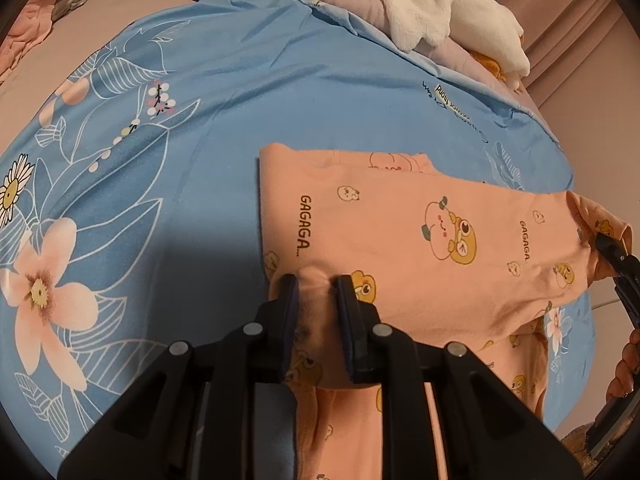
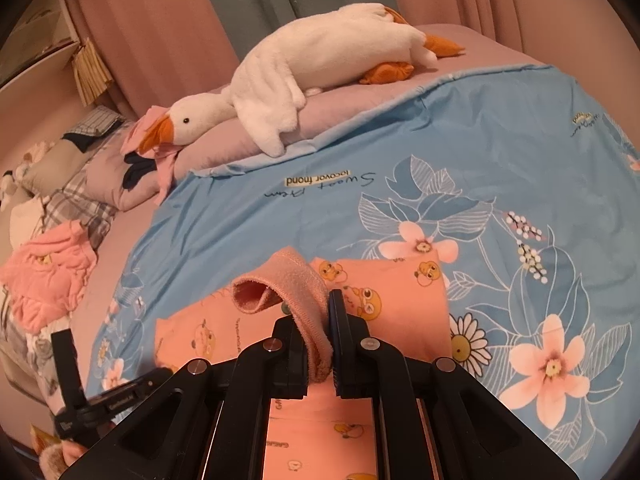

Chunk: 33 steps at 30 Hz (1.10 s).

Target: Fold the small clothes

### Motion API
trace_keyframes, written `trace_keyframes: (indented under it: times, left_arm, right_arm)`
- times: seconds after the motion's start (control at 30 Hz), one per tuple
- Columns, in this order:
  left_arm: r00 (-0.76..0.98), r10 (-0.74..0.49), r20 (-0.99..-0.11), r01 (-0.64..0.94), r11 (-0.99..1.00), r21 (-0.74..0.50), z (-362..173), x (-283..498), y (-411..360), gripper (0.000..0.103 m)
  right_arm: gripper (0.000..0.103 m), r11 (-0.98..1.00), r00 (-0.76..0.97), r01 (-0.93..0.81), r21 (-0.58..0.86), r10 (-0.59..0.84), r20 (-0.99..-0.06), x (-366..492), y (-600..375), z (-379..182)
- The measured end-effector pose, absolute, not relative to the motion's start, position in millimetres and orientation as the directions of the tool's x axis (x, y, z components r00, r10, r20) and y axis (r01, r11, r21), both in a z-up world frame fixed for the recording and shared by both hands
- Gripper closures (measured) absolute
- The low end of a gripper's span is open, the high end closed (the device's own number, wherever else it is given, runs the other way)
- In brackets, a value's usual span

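A blue floral sheet (image 1: 248,92) covers the bed, spreading ahead of both sets of jaws; a white plush goose (image 2: 320,64) lies far beyond them at the sheet's back edge. The garment (image 1: 420,224), small, peach and printed with cartoon figures, lies partly folded on the sheet just ahead of and under both jaws, its far edge flat and its near part lifted. The left gripper (image 1: 316,284) has its jaws nearly together, pinching a bunched fold of peach cloth between the pads. The right gripper (image 2: 316,304) has its jaws pressed close on a ribbed cuff (image 2: 288,280), which curls open just beyond the tips. The fold in hand looks about half laid; to do it well, both grips should likely carry the lifted edge across level, keep the cloth taut between them, and set it square on the flat layer before letting go
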<state>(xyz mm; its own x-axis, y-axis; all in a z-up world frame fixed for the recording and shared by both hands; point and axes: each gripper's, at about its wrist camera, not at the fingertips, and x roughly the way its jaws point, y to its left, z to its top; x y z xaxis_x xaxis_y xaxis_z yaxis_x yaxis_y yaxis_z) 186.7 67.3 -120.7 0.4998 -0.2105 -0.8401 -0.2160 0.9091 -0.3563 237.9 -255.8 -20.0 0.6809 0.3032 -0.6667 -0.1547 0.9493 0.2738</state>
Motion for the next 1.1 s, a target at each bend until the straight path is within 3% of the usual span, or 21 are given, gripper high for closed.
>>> trace_keyframes:
  times: [1.1]
  left_arm:
    - [0.504, -0.184, -0.844, -0.21, 0.922, -0.326, -130.6, 188.0, 62.4, 0.08]
  right_arm:
    - [0.094, 0.954, 0.611, -0.065, 0.292, 0.27, -0.744, 251.0, -275.8, -68.0]
